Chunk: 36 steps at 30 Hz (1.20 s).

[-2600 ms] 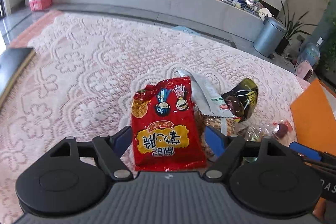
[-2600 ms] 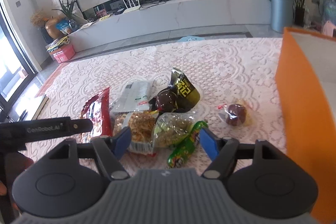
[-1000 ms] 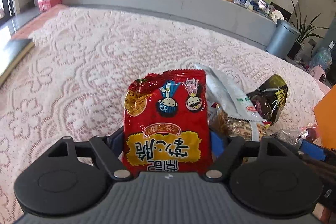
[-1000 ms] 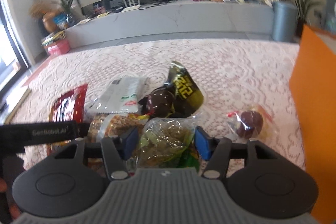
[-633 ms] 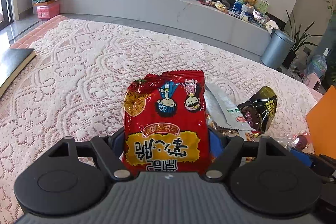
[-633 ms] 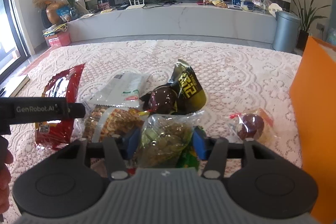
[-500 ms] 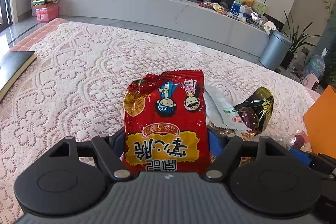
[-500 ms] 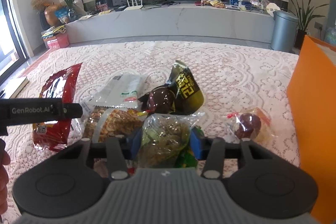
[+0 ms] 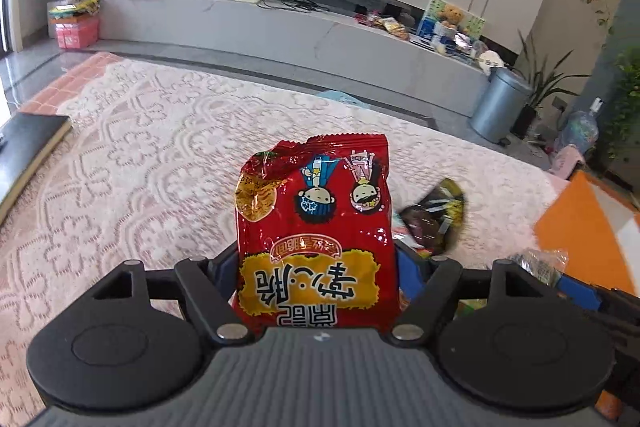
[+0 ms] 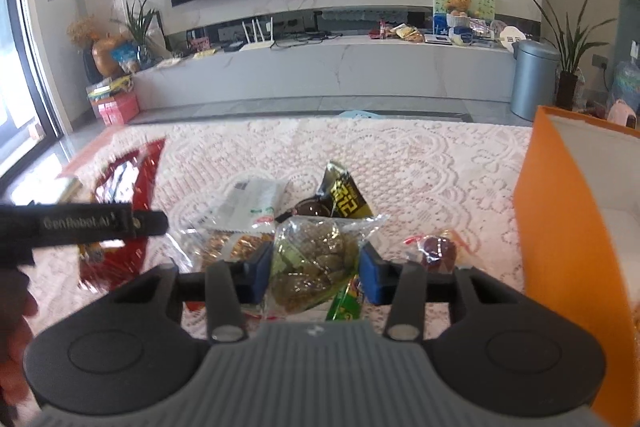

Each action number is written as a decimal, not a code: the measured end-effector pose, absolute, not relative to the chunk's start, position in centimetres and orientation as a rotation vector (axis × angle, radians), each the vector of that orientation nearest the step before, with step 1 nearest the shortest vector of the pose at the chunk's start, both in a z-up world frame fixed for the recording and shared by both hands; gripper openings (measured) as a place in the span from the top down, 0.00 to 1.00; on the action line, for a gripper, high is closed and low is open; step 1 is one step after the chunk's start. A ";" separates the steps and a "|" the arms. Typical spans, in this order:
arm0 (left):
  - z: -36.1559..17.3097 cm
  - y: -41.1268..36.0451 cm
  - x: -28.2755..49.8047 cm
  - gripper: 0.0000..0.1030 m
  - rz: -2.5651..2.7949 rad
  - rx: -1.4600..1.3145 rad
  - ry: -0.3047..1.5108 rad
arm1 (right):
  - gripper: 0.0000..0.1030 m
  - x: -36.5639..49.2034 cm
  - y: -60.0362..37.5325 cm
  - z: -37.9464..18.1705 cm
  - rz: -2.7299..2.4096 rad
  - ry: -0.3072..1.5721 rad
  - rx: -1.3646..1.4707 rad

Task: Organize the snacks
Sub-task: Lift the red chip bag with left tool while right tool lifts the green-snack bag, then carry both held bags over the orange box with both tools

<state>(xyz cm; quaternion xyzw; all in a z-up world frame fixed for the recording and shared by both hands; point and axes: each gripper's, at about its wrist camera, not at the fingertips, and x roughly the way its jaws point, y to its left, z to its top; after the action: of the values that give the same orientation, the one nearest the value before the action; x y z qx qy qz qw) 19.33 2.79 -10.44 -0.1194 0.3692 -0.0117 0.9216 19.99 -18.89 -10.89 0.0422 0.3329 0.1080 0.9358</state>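
Both grippers clamp snack packets above a lace-covered table (image 10: 420, 163).
Left gripper (image 9: 316, 267) grips a glossy red foil noodle-snack bag (image 9: 312, 227); right gripper (image 10: 314, 267) pinches a clear plastic bag of brown snacks (image 10: 312, 259).

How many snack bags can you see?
7. Red crinkly noodle packet in the left gripper; clear bag of greenish nuggets in the right gripper; white pouch, black-and-yellow pouch, clear brown-cracker bag, wrapped dark plum, green wrapper on the lace cloth. More may be hidden.

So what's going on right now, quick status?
Left gripper shut on red snack bag, lifted. Right gripper shut on clear nut bag. Orange box right, path open.
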 end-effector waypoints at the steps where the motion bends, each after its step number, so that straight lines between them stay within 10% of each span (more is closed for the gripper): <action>1: -10.2 2.5 19.1 0.16 -0.039 -0.252 0.766 | 0.58 19.5 -19.2 -10.3 0.217 0.675 0.098; 36: -1.1 -20.8 17.4 0.16 -0.620 -0.113 0.803 | 0.58 4.9 -41.5 0.7 -0.108 0.508 0.094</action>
<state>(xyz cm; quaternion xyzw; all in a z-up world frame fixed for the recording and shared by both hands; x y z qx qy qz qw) 17.39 -20.85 -1.11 -0.0541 0.3841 -0.2970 0.8726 4.86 -41.51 0.72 0.0465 0.2509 -0.0534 0.9654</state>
